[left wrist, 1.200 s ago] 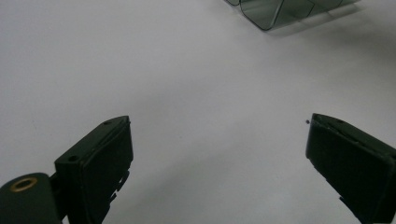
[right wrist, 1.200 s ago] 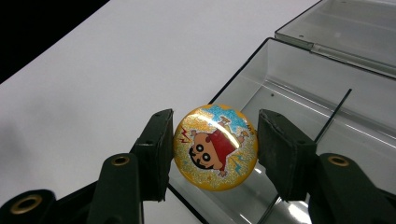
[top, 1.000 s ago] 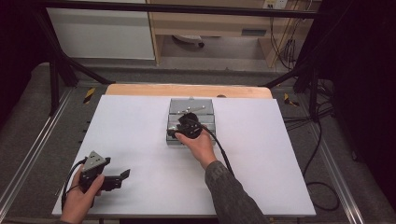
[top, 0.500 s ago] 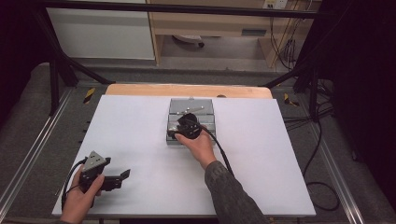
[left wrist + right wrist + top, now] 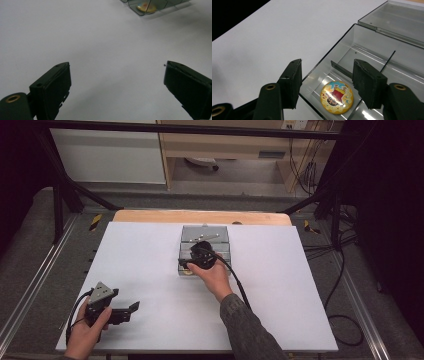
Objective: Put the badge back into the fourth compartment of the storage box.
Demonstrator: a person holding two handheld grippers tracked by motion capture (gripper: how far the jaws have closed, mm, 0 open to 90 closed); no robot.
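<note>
A clear plastic box (image 5: 220, 234) stands open at the table's far middle, its lid (image 5: 394, 15) folded back. A round yellow badge (image 5: 337, 97) with a cartoon figure lies flat on the floor of the box's near compartment. My right gripper (image 5: 325, 67) hangs over that corner of the box (image 5: 332, 52). Its jaws have just been opening, and the badge lies loose below the gap, touching neither pad. From above, the right gripper (image 5: 191, 263) sits at the box's front. My left gripper (image 5: 131, 312) rests at the near left, jaws wide apart. Between those jaws (image 5: 117, 75) there is only bare table.
A white sheet (image 5: 150, 270) covers the table, with a wooden strip (image 5: 150, 216) along its far edge. A thin metal piece (image 5: 207, 237) lies in the box's rear part. The badge (image 5: 146, 7) shows far off in the left gripper view. Cables (image 5: 345, 320) trail at the right.
</note>
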